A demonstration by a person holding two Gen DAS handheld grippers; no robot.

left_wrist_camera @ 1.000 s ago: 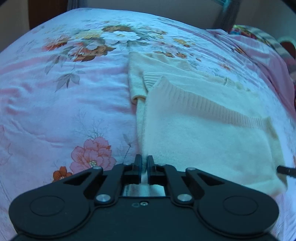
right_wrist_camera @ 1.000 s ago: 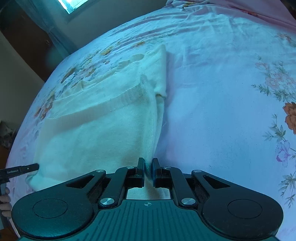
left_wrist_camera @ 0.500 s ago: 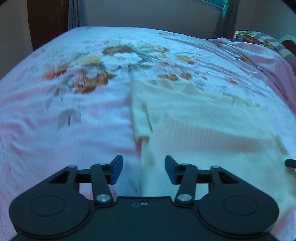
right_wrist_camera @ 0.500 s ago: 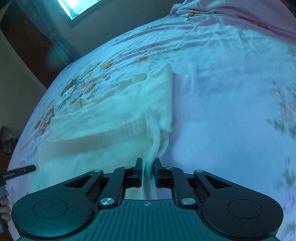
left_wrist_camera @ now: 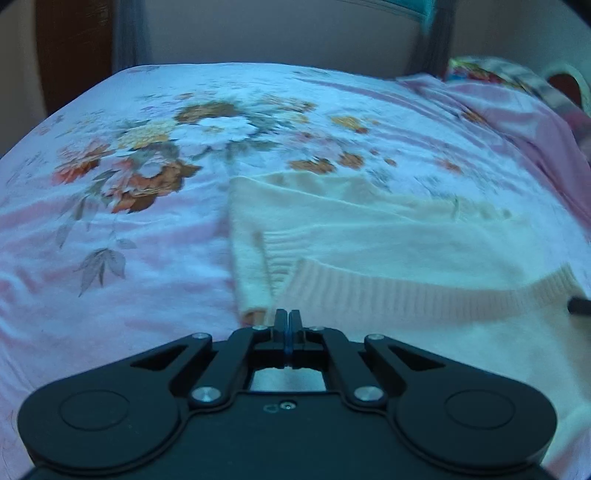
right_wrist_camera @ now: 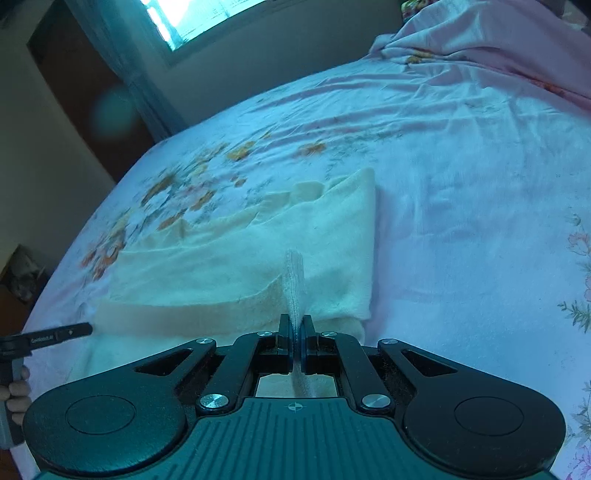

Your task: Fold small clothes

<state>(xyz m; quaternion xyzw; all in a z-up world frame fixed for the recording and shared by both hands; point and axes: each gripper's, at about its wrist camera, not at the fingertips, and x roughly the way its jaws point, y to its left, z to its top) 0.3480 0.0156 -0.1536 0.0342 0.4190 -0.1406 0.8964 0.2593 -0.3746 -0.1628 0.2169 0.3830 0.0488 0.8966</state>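
Note:
A cream knitted sweater (left_wrist_camera: 406,251) lies partly folded on the floral bed sheet, its ribbed hem running across the near part. My left gripper (left_wrist_camera: 288,321) sits at the hem's left corner. It is shut, its jaws closing pad to pad with no cloth showing between them. My right gripper (right_wrist_camera: 296,325) is closing tight on a ribbed fold of the sweater (right_wrist_camera: 258,251), which stands up between its jaws. The left gripper's black fingers (right_wrist_camera: 74,331) show at the sweater's far left edge in the right wrist view.
The pink floral sheet (left_wrist_camera: 129,258) covers the whole bed. A bunched pink blanket (right_wrist_camera: 498,48) lies at the far right. A hand (right_wrist_camera: 14,391) holds the left gripper's handle. Behind the bed are a wall, a window (right_wrist_camera: 199,18) and a dark door (right_wrist_camera: 74,74).
The left gripper opened, let go of the sweater's edge and shut again empty, farther along the sweater at the hem's corner. The right gripper kept its hold and carried its edge forward.

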